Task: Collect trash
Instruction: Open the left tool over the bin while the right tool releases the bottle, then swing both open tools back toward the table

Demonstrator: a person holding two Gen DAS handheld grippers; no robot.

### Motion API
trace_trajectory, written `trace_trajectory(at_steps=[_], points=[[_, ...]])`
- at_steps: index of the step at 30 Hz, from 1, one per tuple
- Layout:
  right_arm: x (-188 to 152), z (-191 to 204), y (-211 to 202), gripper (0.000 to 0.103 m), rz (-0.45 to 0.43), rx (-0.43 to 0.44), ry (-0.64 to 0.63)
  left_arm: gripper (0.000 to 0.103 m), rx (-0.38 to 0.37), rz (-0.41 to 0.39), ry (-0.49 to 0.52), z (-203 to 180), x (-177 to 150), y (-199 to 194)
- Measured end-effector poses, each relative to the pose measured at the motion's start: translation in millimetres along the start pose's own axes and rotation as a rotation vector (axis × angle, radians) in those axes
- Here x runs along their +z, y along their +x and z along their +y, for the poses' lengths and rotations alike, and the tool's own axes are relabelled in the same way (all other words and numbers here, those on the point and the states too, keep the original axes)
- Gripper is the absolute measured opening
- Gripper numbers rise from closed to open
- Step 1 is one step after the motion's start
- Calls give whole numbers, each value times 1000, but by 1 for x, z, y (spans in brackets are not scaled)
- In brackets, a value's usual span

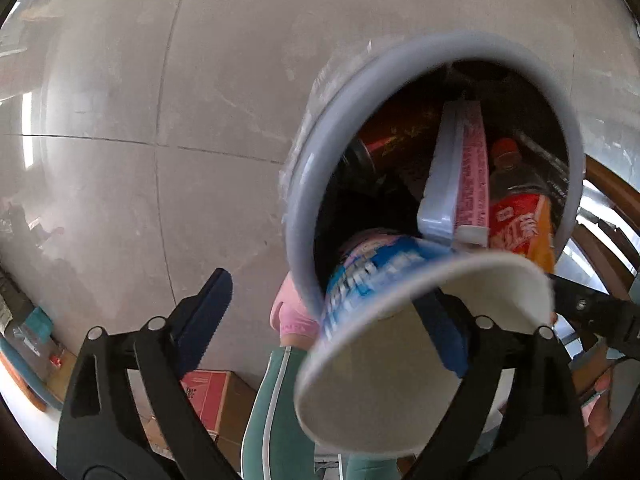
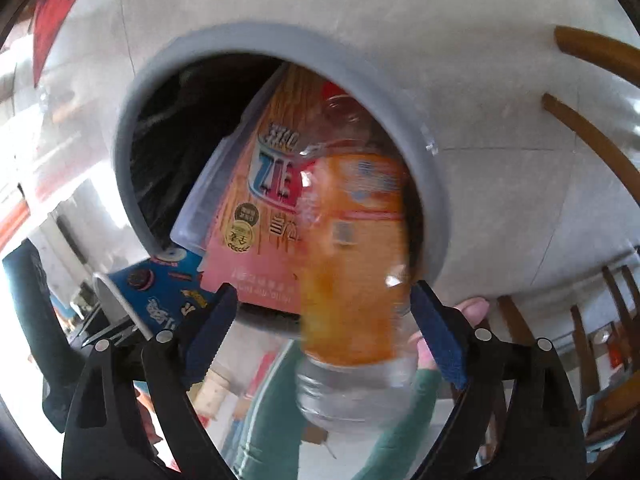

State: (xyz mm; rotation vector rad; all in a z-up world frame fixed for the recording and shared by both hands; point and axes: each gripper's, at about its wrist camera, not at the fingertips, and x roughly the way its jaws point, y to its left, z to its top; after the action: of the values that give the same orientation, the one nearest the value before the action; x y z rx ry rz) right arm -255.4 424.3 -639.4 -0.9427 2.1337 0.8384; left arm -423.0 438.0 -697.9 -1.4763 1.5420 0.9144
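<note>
A grey round trash bin (image 1: 304,184) with a black liner stands on the tiled floor; it also shows in the right wrist view (image 2: 132,128). In it lie a pink box (image 1: 472,176), a dark can (image 1: 384,136) and an orange-labelled bottle (image 1: 516,220). My left gripper (image 1: 332,320) is open; a blue paper cup (image 1: 384,320) tips over the bin rim against its right finger. My right gripper (image 2: 324,332) is open; the blurred orange bottle (image 2: 356,272) is at the bin mouth between the fingers. The pink box (image 2: 264,208) and the blue cup (image 2: 160,292) show too.
Grey floor tiles (image 1: 120,120) surround the bin. Wooden chair legs (image 2: 592,144) stand to the right. A cardboard box (image 1: 212,396) lies below left. A person's green trouser legs (image 1: 272,412) and pink shoe (image 1: 292,312) are beside the bin.
</note>
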Motion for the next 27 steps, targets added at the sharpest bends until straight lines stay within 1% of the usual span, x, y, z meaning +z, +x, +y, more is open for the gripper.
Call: trace_trajectory(at_steps=[2, 5, 7, 9, 10, 11, 14, 17, 19, 20, 21, 22, 23, 24, 25, 26, 27], points=[[-8, -5, -17, 87, -27, 36, 27, 95, 17, -29, -6, 2, -4, -12], [-26, -13, -45, 87, -81, 67, 36, 96, 27, -66, -6, 11, -17, -40], [-38, -15, -61, 87, -115, 92, 30, 96, 7, -94, -12, 15, -23, -56], [-57, -12, -83, 87, -150, 114, 18, 96, -23, -109, -22, 20, -28, -73], [-61, -3, -94, 87, -165, 121, 11, 96, -37, -116, -29, 22, -31, -83], [-64, 0, -102, 87, -180, 121, 3, 96, -43, -120, -30, 23, -30, -88], [-96, 14, -136, 87, -239, 113, -46, 96, -61, -150, -29, 24, -37, -113], [-136, 33, -181, 87, -320, 123, -114, 96, -119, -183, -34, 21, -52, -155], [-174, 46, -220, 87, -390, 150, -159, 96, -153, -197, -35, 14, -66, -181], [-188, 50, -233, 87, -416, 162, -171, 96, -179, -202, -29, 10, -78, -203], [-205, 53, -250, 87, -448, 183, -185, 96, -189, -209, -18, 4, -90, -222], [-232, 56, -277, 87, -492, 217, -198, 96, -207, -221, 6, -3, -102, -245], [-249, 57, -295, 87, -525, 239, -204, 96, -218, -230, 29, -12, -112, -260], [-269, 55, -316, 87, -569, 261, -210, 96, -241, -244, 85, -30, -126, -290], [-297, 49, -346, 87, -642, 295, -220, 96, -264, -264, 143, -46, -139, -317], [-317, 44, -366, 87, -689, 310, -231, 96, -273, -285, 184, -59, -148, -338], [-338, 37, -386, 87, -735, 316, -239, 96, -292, -326, 249, -82, -167, -373]])
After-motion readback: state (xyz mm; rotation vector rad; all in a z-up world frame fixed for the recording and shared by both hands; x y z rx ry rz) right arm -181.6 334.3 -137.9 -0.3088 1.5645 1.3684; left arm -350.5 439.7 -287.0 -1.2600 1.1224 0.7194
